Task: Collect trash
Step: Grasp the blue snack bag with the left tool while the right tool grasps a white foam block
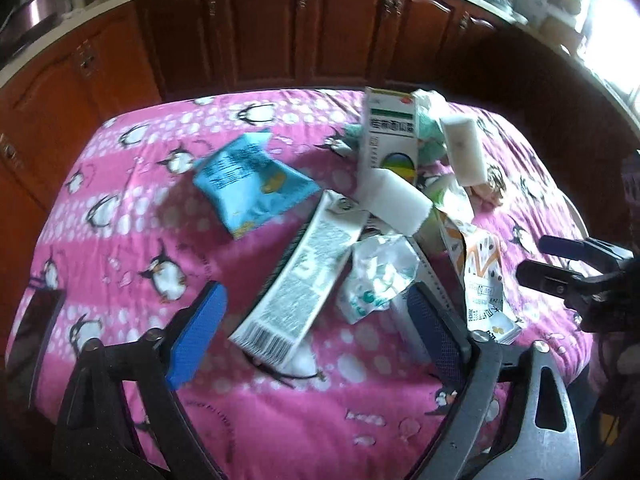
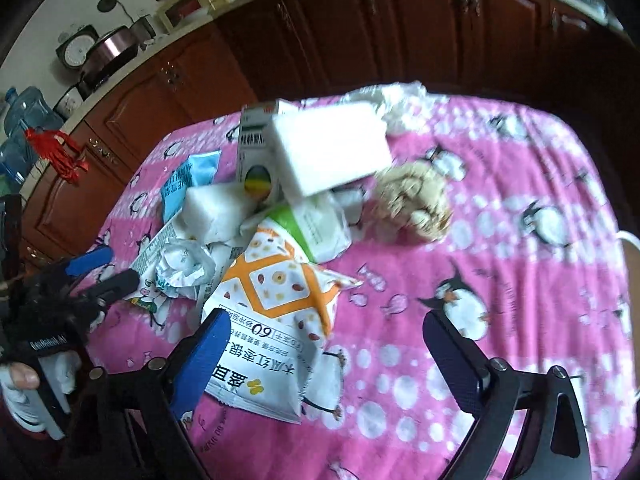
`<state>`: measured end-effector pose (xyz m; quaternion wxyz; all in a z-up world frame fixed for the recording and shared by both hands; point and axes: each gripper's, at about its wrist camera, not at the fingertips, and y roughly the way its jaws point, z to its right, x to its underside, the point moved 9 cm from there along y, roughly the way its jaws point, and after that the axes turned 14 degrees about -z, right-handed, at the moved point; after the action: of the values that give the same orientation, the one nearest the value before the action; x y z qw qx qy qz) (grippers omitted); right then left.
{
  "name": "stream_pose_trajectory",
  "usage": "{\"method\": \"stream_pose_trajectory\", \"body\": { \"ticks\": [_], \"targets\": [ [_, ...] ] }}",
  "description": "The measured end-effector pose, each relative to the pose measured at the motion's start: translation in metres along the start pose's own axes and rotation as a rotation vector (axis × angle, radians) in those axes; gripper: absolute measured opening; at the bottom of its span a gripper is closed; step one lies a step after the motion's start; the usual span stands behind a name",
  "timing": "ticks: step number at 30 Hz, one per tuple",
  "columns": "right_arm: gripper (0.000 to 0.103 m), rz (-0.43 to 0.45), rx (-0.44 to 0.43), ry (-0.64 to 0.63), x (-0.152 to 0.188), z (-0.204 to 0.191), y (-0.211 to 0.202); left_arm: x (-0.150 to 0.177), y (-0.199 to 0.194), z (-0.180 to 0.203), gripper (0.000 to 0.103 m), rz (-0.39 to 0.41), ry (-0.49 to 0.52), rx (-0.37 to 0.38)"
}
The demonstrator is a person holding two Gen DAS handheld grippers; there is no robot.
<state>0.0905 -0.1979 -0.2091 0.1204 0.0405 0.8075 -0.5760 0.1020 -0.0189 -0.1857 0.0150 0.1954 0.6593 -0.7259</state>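
A: Where's the trash?
B: Heaped mid-table on the pink penguin cloth point(image 1: 120, 184): a blue packet point(image 1: 248, 184), a flattened carton point(image 1: 296, 280), a crumpled wrapper point(image 1: 376, 276), an orange-and-white bag point(image 2: 272, 312).
A: The jaws?
B: Left gripper point(image 1: 316, 332) spread above the carton; right gripper point(image 2: 328, 360) spread beside the bag, neither pinching anything.
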Motion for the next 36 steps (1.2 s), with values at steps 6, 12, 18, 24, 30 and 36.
{"method": "stream_pose_trajectory", "body": {
  "ticks": [6, 12, 18, 24, 30, 36],
  "targets": [
    [0.093, -0.021, -0.022, 0.015, -0.008, -0.002, 0.012, -0.006, 0.012, 0.014, 0.069, -0.033, 0.076, -0.002],
    [0.093, -0.010, -0.023, 0.020, -0.013, -0.001, 0.007, -0.010, 0.007, -0.007, 0.069, -0.023, 0.039, -0.008],
    [0.093, 0.040, -0.016, 0.032, -0.028, 0.004, -0.011, -0.042, 0.001, -0.059, 0.069, 0.021, -0.091, -0.005],
    [0.093, 0.082, -0.031, 0.095, -0.058, 0.016, -0.028, -0.074, 0.025, -0.089, 0.069, -0.009, -0.191, 0.061],
    [0.093, 0.093, -0.174, 0.224, -0.097, 0.017, -0.029, -0.089, 0.048, -0.100, 0.069, -0.047, -0.280, 0.119],
    [0.093, 0.033, -0.256, 0.288, -0.110, 0.012, -0.009, -0.094, 0.063, -0.106, 0.069, -0.082, -0.348, 0.150]
  ]
}}
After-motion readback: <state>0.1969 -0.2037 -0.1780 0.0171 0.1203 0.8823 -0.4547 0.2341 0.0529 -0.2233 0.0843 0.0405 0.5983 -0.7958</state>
